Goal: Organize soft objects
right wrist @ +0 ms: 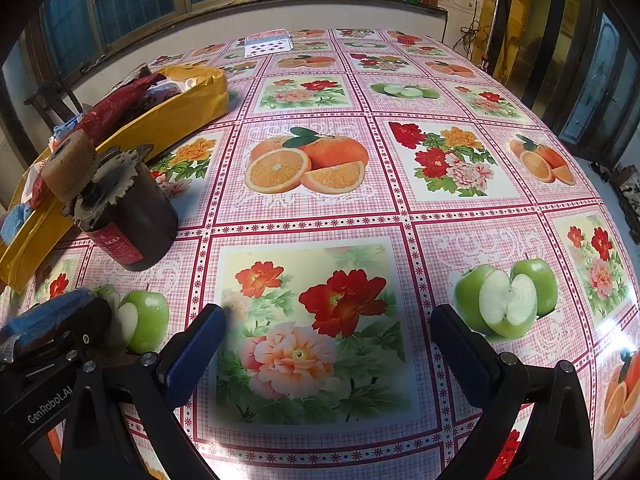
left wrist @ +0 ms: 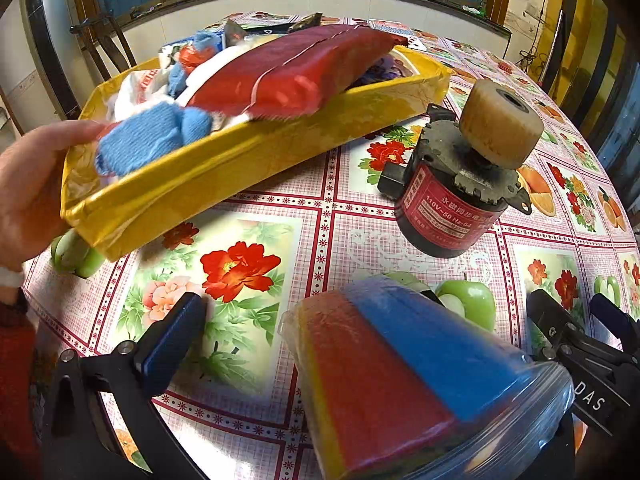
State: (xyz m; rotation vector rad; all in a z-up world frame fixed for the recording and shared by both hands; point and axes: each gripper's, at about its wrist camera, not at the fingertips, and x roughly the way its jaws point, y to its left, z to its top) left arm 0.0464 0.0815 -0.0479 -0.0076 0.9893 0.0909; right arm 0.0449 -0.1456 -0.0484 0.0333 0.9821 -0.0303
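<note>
Left gripper point(left wrist: 360, 360) clenched on a clear bag of yellow, red and blue folded cloths point(left wrist: 404, 376), held near the camera above the floral tablecloth point(left wrist: 280, 216). A bare hand point(left wrist: 28, 192) tilts the yellow tray point(left wrist: 224, 168) at far left, heaped with a red packet point(left wrist: 288, 68) and blue knit gloves point(left wrist: 152, 140); a small motor point(left wrist: 456, 200) stands just right of it. Right gripper point(right wrist: 326, 344) released, its jaws wide apart over the cloth with nothing between them.

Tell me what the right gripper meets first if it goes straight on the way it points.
Probably nothing: the right gripper, jaws open and empty, points across bare tablecloth. The motor and yellow tray lie off to its left. Depth is uncertain.
</note>
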